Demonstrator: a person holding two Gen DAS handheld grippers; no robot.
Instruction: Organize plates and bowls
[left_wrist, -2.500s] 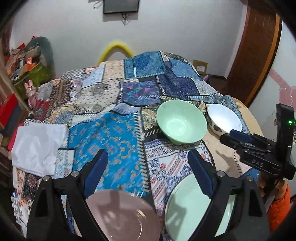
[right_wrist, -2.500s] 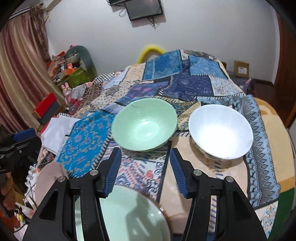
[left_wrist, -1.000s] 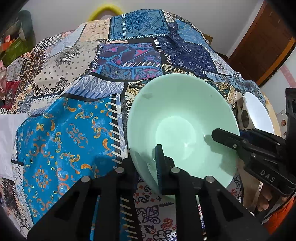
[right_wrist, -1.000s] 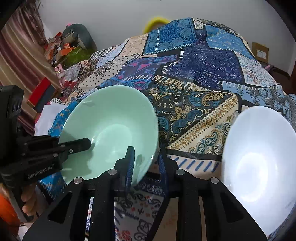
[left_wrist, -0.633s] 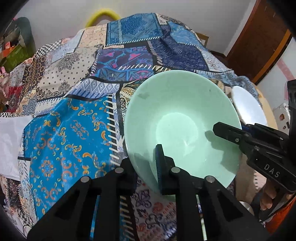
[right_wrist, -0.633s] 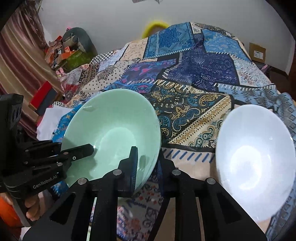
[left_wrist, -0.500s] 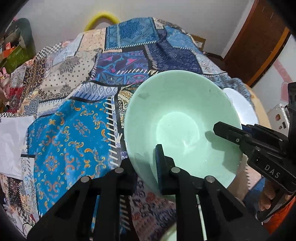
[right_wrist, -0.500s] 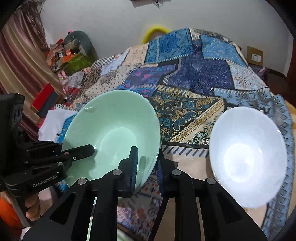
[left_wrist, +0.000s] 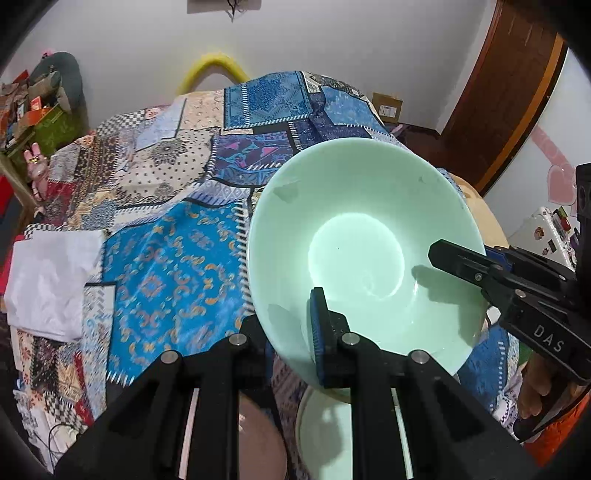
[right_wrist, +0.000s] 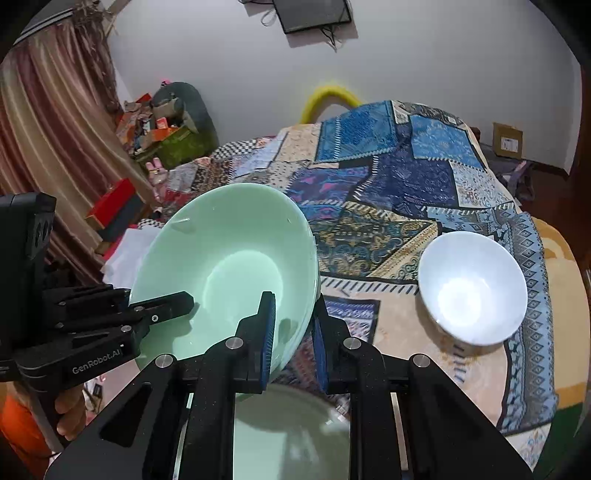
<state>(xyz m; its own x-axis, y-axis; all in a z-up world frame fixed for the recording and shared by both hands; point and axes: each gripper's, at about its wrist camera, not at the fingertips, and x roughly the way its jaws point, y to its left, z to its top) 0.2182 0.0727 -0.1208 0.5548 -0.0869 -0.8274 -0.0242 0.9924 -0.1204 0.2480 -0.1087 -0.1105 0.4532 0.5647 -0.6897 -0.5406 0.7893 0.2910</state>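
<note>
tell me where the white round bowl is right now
In the right wrist view the white round bowl sits on the patchwork cloth at the right, apart from the held pale green bowl.

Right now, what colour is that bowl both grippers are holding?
Pale mint green bowl, plain, no pattern; clearest in the right wrist view.

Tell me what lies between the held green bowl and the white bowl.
In the right wrist view, only patchwork cloth separates the green bowl from the white bowl.
</note>
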